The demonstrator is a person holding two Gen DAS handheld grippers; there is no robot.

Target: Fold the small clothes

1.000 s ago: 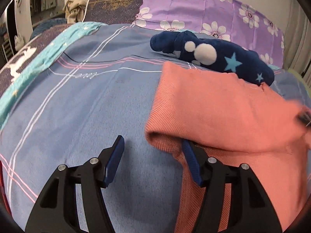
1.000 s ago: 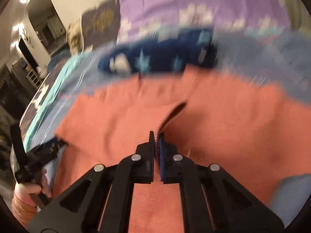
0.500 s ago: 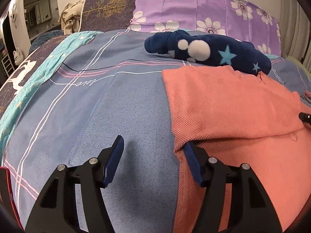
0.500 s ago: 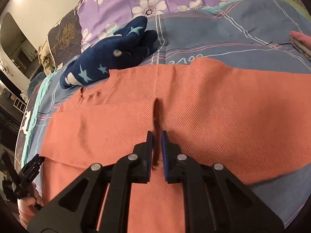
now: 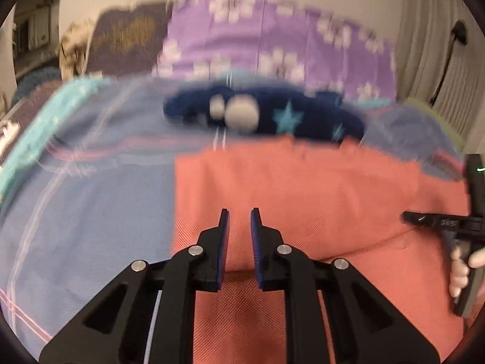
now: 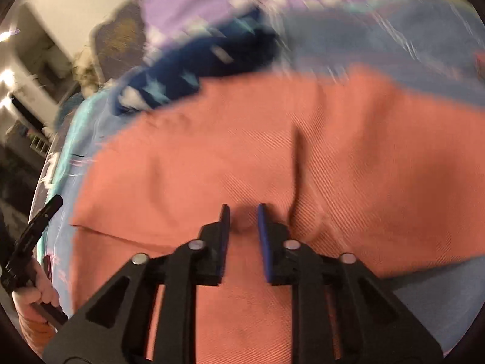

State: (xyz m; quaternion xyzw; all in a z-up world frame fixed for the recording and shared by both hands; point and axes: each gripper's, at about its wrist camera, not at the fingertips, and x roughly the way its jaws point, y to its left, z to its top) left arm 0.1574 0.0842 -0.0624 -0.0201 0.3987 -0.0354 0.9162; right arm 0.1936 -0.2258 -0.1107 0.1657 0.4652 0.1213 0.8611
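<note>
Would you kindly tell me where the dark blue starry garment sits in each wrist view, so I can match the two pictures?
Left wrist view: the dark blue starry garment lies across the upper middle, just beyond the far edge of the orange garment.
Right wrist view: it runs diagonally at upper left, again beyond the orange garment's far edge.
Shared landmark: the purple flowered pillow behind it in both.

motion is blurring the navy starred garment (image 5: 272, 115) and purple floral pillows (image 5: 272, 42) lying beyond the fingertips.
</note>
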